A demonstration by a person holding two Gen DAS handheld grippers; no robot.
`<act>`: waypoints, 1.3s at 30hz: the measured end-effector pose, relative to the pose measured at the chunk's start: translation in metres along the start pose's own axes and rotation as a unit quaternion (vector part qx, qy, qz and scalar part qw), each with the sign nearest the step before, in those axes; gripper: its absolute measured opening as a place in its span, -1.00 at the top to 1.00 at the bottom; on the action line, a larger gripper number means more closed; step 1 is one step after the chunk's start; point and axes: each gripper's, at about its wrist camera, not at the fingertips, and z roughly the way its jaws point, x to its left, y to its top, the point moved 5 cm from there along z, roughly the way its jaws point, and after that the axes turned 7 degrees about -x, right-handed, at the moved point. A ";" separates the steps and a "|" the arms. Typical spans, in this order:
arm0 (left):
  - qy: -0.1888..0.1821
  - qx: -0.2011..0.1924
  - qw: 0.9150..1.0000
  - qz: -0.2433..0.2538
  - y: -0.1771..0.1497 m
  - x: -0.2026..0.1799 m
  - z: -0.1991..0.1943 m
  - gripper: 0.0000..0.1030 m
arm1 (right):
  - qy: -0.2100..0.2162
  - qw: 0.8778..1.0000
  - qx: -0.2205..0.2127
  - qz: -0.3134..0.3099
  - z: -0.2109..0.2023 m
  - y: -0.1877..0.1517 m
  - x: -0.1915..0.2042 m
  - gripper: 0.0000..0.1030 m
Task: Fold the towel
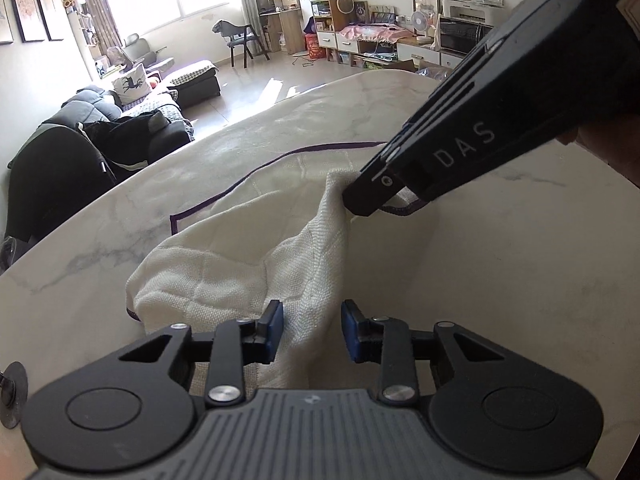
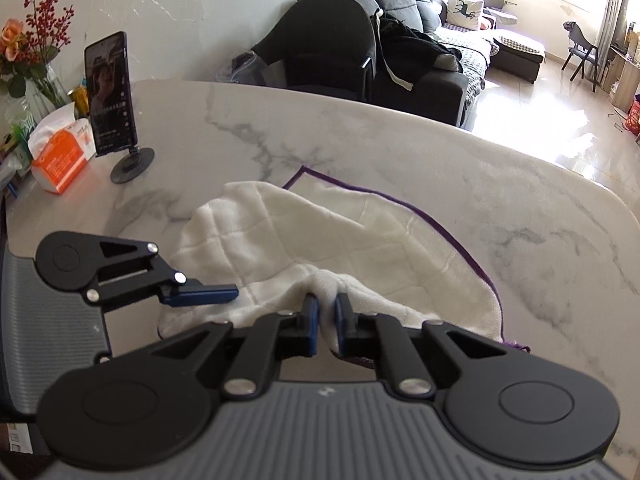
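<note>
The near edge of the towel disappears under the left hand-held gripper at the bottom of the left wrist view, so how much cloth lies between its fingers is unclear. In the right wrist view, the right hand-held gripper covers the corner it pinches. The phone at upper left shows a screen too small to read. The desk runs off the right edge.
</note>
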 end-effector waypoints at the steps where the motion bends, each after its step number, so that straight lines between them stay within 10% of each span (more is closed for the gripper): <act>1: -0.005 0.001 1.000 -0.009 0.001 0.003 0.002 0.63 | 0.000 1.000 0.000 0.001 0.001 0.001 -0.001 0.81; 20: -0.020 -0.007 0.971 -0.236 0.027 0.090 0.020 0.84 | -0.020 0.999 -0.028 0.032 -0.004 0.010 -0.021 0.21; 39: -0.014 -0.032 0.956 -0.291 0.063 0.110 0.006 0.90 | -0.010 0.998 -0.061 0.018 -0.034 0.003 -0.017 0.22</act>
